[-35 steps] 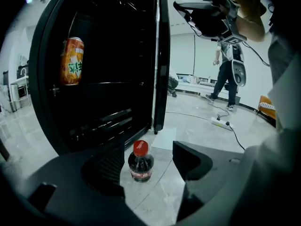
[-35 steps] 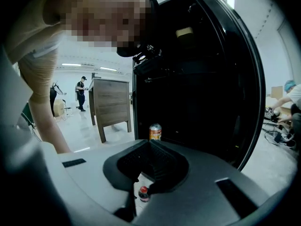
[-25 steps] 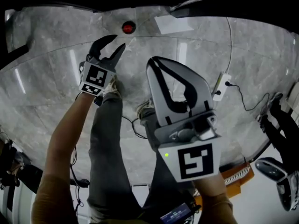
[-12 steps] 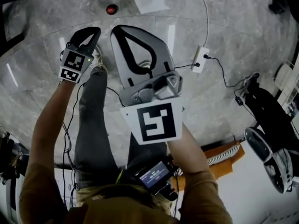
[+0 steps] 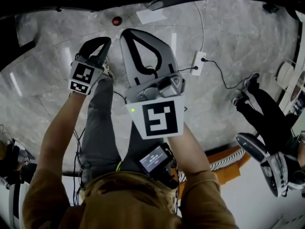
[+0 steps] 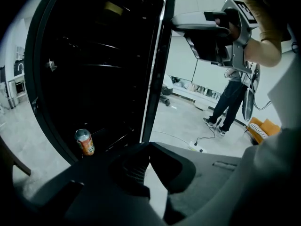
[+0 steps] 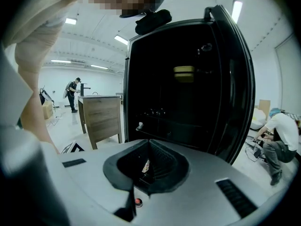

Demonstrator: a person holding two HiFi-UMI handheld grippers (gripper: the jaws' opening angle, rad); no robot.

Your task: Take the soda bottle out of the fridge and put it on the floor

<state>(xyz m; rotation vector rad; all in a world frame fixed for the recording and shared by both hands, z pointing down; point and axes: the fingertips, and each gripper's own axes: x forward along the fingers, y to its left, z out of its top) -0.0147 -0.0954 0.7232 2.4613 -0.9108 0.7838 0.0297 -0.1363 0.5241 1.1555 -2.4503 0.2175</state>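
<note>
A person stands over a marble floor (image 5: 228,37) before an open fridge (image 6: 153,79), a tool in each hand. The left tool (image 5: 96,41) is shut on nothing, hanging just short of the soda bottle (image 5: 116,21). From above the bottle shows only as a red cap ringed by dark shoulders, and it stands upright on the floor, apart from both tools, near the fridge's foot. An orange can (image 6: 85,142) sits low inside the fridge. The right tool (image 5: 131,31), raised at centre, is likewise closed and empty.

The placing looks complete, with the bottle out of the fridge and set down. What remains seems to be a clean retreat: lifting both tools back without clipping the cap and stepping clear of the trailing power strip (image 5: 197,61).
</note>
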